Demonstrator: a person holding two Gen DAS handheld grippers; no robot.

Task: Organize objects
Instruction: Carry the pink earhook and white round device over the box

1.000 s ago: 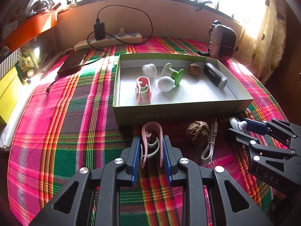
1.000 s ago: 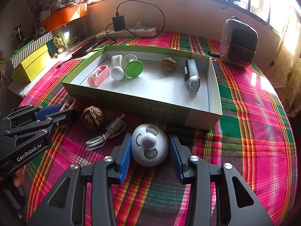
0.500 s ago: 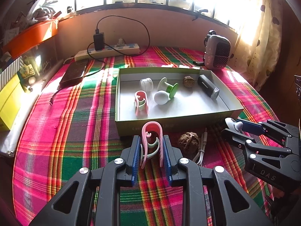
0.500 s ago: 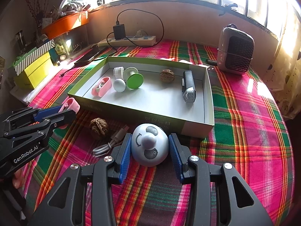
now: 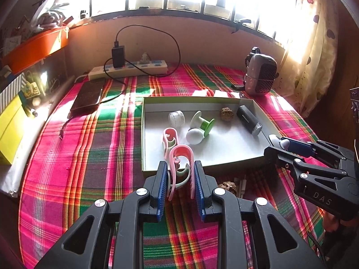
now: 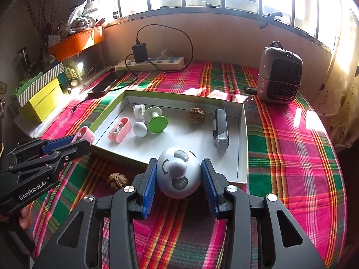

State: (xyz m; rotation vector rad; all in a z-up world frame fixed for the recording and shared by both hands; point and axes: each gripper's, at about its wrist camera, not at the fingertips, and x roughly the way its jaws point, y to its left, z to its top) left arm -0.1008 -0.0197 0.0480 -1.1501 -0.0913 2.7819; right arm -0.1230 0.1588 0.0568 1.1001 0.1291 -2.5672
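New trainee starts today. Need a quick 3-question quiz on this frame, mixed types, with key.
1. True or false: the left gripper holds the pink clip.
2. What does the right gripper hold? A) walnut B) white round panda-faced gadget C) black flashlight
3. Fill in: the walnut outside the tray lies on the plaid ____.

Key: 1 true; 2 B; 3 tablecloth.

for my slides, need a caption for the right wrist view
Right gripper carries a white panda-faced ball toward the green tray.
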